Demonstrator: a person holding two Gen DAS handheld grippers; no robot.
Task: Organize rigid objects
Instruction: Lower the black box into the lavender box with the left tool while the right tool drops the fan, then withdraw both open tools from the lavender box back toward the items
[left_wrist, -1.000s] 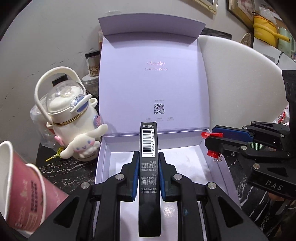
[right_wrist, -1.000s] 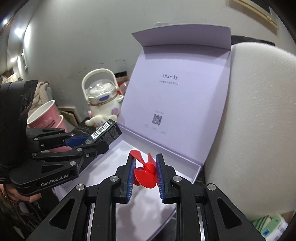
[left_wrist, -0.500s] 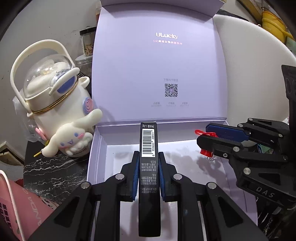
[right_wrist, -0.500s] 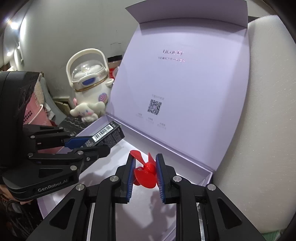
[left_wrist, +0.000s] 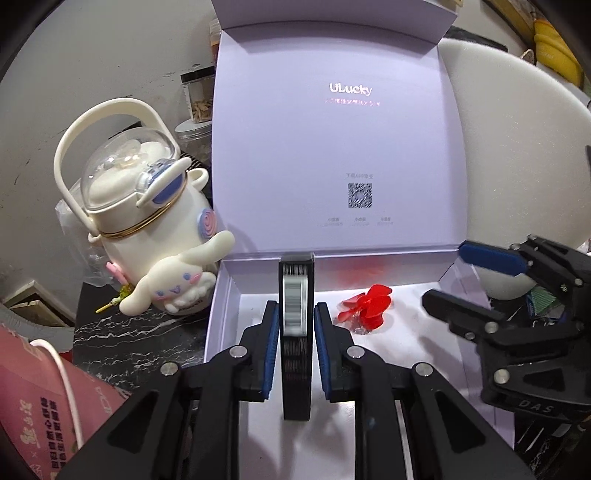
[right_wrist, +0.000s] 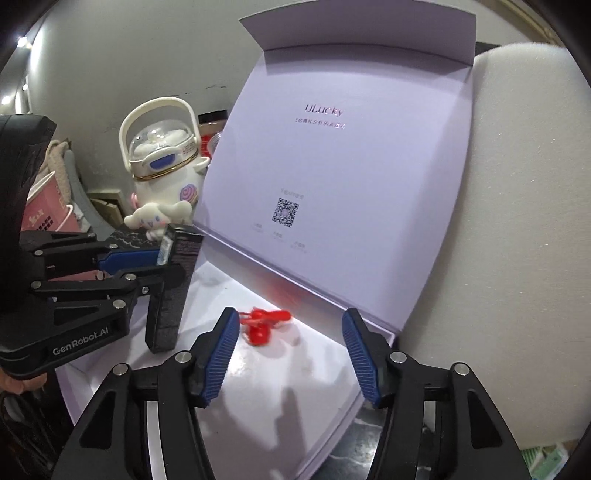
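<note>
The lilac box (right_wrist: 369, 177) is stood open, lid upright. Over its floor, the black carton (left_wrist: 295, 332) is clamped upright by the left gripper (left_wrist: 295, 325). The right gripper (right_wrist: 288, 332) has just been opened, nothing between its jaws; the red propeller (right_wrist: 260, 325) is left lying inside the box.

Your two handheld grippers, black with blue pads.
Your left gripper (left_wrist: 295, 325) reads "GenRobot.AI"; your right gripper (right_wrist: 288, 354) reads "DAS". Both have ribbed blue finger pads (right_wrist: 221, 354) and silver screws (left_wrist: 238, 352).
</note>
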